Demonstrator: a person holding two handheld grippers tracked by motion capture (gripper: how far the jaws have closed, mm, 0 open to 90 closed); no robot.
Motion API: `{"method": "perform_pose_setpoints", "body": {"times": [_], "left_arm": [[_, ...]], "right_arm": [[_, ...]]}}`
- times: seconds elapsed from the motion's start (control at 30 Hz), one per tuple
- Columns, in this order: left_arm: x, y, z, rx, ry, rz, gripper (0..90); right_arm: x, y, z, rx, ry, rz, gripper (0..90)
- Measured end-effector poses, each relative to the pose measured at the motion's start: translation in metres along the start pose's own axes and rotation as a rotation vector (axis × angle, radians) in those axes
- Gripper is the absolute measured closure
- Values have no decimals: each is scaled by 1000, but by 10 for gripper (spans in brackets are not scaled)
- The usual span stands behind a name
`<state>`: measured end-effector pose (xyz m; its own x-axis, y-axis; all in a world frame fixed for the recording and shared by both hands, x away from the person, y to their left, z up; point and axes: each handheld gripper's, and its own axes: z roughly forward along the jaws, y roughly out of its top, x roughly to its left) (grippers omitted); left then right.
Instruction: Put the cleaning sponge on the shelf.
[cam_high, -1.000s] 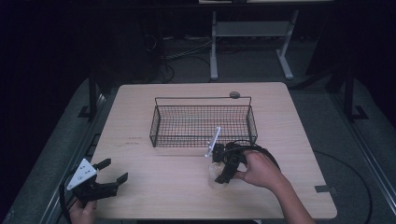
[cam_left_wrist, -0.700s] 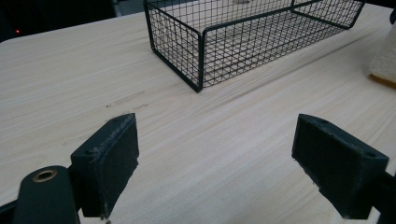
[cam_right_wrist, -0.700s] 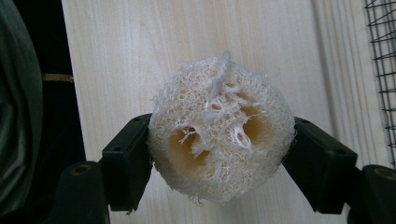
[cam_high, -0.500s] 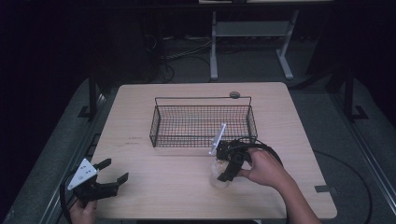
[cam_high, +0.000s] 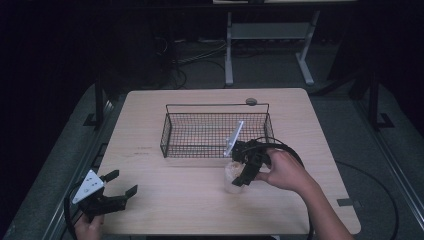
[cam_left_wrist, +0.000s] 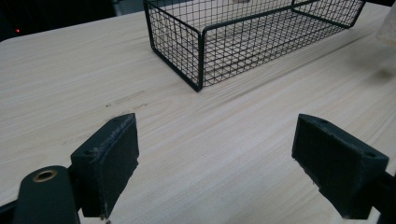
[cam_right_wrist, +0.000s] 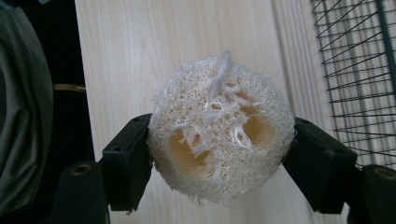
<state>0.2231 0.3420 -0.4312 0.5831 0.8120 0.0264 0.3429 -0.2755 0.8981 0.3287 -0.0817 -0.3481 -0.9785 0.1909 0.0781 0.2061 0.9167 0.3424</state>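
loofah sponge (cam_right_wrist: 219, 133) pinched in the right tongs (cam_right_wrist: 219, 154), just in front of the wire basket (cam_high: 215, 131).

the sponge is a pale, round, fibrous piece with two hollow holes in its face, and the two black jaws press on it from both sides. in the high view the right tongs (cam_high: 244, 172) are held by the person's right hand (cam_high: 282, 170) over the wooden surface (cam_high: 170, 190), near the front right corner of the basket, and the sponge (cam_high: 232, 174) shows as a pale lump under them; i cannot tell if it touches the wood. the left tongs (cam_high: 117, 187) are at the front left corner of the surface, well apart from the basket, with the jaws spread wide and nothing between them. in the left gripper view the basket (cam_left_wrist: 243, 37) stands ahead on the bare wood.
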Motion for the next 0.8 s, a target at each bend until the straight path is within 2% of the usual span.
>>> {"method": "perform_pose_setpoints", "body": {"times": [0.1,0.8], "left_arm": [[0,0,0,-2,0,-3,139],[0,0,0,-4,1,0,139]], "right_arm": [[-3,2,-6,-19,5,-5,273],[-27,25,-36,-29,-5,-5,274]]}}
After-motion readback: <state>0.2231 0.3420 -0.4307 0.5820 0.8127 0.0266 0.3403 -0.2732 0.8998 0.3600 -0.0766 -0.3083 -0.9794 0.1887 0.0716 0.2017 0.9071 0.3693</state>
